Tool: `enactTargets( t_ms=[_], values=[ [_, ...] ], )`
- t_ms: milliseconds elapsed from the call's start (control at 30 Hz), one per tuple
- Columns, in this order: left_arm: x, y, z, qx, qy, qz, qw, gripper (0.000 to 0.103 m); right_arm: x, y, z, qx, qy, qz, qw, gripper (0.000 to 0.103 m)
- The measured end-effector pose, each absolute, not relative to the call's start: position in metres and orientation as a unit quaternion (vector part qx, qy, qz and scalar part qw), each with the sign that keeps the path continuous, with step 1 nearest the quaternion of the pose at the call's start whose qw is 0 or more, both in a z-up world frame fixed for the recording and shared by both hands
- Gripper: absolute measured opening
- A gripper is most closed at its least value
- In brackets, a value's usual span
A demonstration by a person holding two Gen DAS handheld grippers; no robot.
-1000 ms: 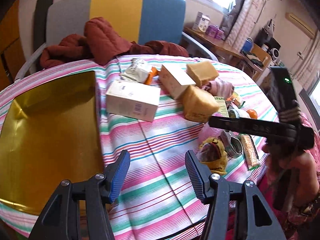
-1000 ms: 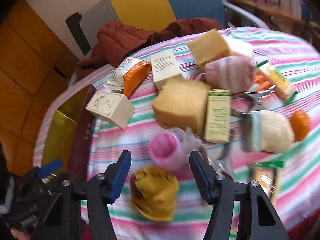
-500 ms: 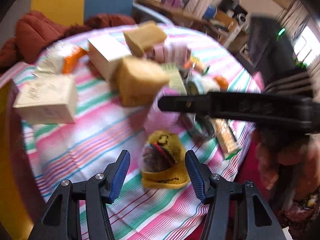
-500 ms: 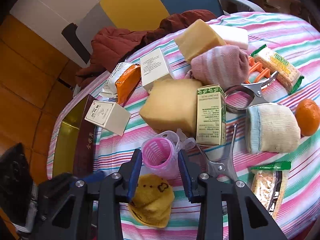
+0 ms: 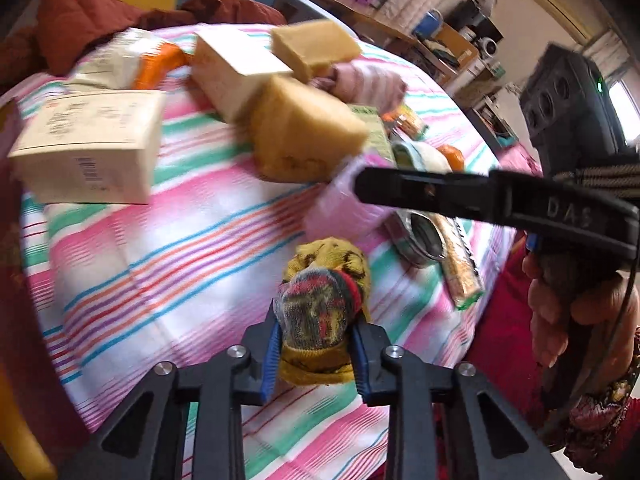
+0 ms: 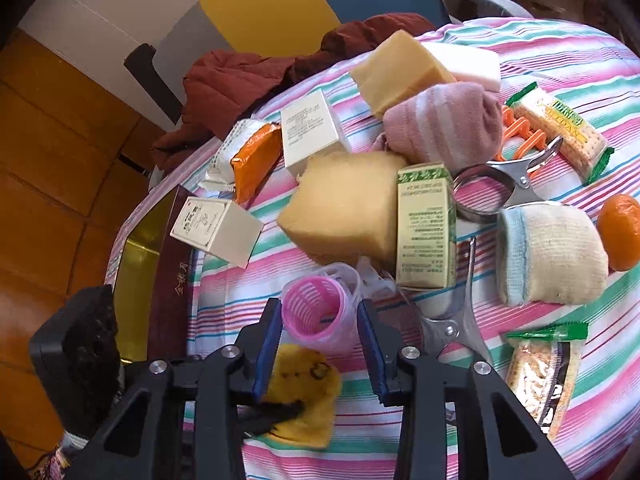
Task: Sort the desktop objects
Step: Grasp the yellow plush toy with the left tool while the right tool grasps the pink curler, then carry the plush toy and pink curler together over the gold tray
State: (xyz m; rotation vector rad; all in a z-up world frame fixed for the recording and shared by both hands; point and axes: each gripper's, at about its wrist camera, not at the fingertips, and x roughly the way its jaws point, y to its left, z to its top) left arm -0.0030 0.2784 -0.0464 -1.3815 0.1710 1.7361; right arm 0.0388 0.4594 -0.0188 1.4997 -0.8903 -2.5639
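A rolled yellow sock [image 5: 326, 268] with a red and green cuff lies on the striped tablecloth [image 5: 168, 264] near the front edge. My left gripper [image 5: 316, 324] is shut on it, blue pads pressing both sides. Just behind it stands a pink mesh hair roller [image 6: 312, 310] in a clear bag. My right gripper [image 6: 318, 320] is shut on the roller, pads against its sides. In the left wrist view the right gripper [image 5: 360, 188] reaches in from the right onto the roller [image 5: 340, 210]. The sock [image 6: 304, 380] lies under the right gripper.
A gold-lined box [image 6: 138, 264] with a maroon wall sits at the table's left. Behind the roller crowd a yellow sponge [image 6: 344, 208], a green carton [image 6: 426, 224], white boxes [image 6: 218, 226], metal tongs [image 6: 466, 312], a cream sock [image 6: 556, 256], a tangerine [image 6: 620, 232] and snack packs [image 6: 540, 376].
My left gripper swung right and down from the gold box to the yellow sock and closed on it. My right gripper closed on the pink roller.
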Motion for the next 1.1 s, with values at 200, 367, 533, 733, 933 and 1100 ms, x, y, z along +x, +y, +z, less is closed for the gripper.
enactTargets(
  t_ms=[200,367,533,733,933,1100],
  values=[
    [-0.021,0.242,-0.04,-0.553,0.039,0.731,0.398,0.028,0.037,0.457,-0.019,0.484,-0.275,-0.83,0.019,0.039],
    [-0.025,0.244,-0.032,-0.541,0.008,0.741,0.397,0.028,0.038,0.456,-0.015,0.479,-0.271,-0.835,0.02,0.038],
    [-0.025,0.237,-0.021,-0.532,-0.002,0.747,0.399,0.028,0.041,0.45,-0.003,0.451,-0.269,-0.85,0.041,0.038],
    [-0.025,0.221,-0.007,-0.516,-0.026,0.758,0.398,0.028,0.041,0.445,0.002,0.436,-0.281,-0.852,0.067,0.038],
    [-0.028,0.202,0.004,-0.506,-0.052,0.766,0.395,0.028,0.041,0.434,0.013,0.412,-0.273,-0.864,0.096,0.038],
    [-0.033,0.181,0.01,-0.501,-0.079,0.768,0.391,0.028,0.039,0.417,0.023,0.406,-0.26,-0.868,0.118,0.038]
  ],
)
